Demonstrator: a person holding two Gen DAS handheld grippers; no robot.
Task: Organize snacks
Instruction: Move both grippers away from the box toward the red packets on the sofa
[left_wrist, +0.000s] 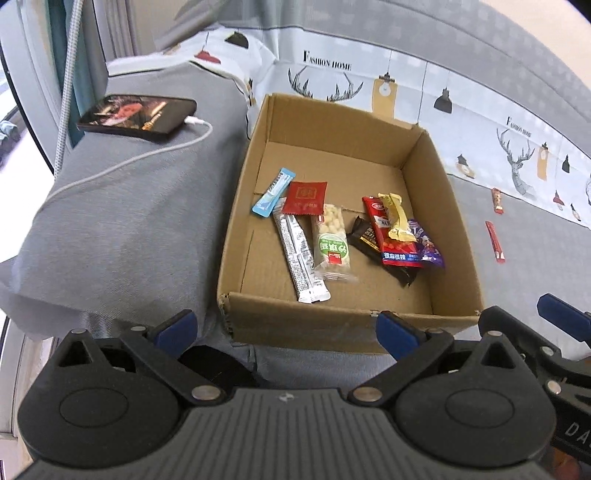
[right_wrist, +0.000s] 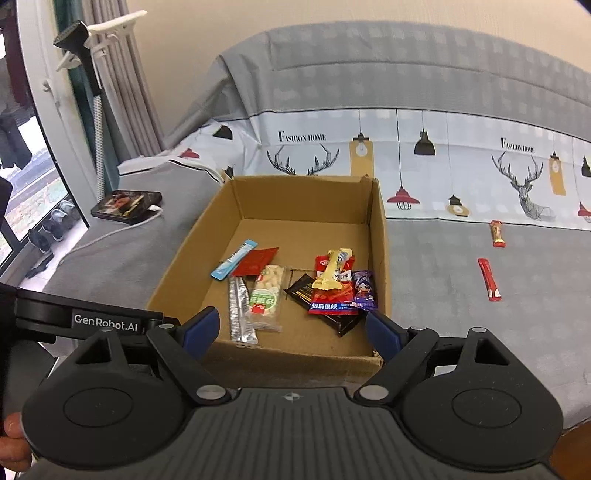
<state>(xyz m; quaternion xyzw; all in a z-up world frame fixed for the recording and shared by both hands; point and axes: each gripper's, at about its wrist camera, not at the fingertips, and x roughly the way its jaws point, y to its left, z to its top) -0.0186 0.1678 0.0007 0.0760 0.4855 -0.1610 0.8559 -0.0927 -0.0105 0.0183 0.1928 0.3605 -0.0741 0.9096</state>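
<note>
An open cardboard box (left_wrist: 458, 236) (right_wrist: 380, 236) sits on a grey bed. Inside lie several snacks: a blue stick (left_wrist: 274, 191), a red sachet (left_wrist: 304, 198), a silver stick (left_wrist: 301, 258), a green-labelled nut bar (left_wrist: 330, 243), a red pack (left_wrist: 397, 247) and a yellow candy (left_wrist: 396, 218). Two red snacks lie on the bed right of the box: a long red stick (right_wrist: 489, 279) (left_wrist: 495, 242) and a small red bar (right_wrist: 497, 233) (left_wrist: 497, 200). My left gripper (left_wrist: 284, 330) and right gripper (right_wrist: 291, 330) are open and empty, at the box's near wall.
A phone (left_wrist: 136, 116) (right_wrist: 127, 205) on a white charging cable (left_wrist: 147, 157) lies on the bed left of the box. A patterned sheet (right_wrist: 443, 147) drapes behind. A window and shoes (right_wrist: 55, 225) are at far left.
</note>
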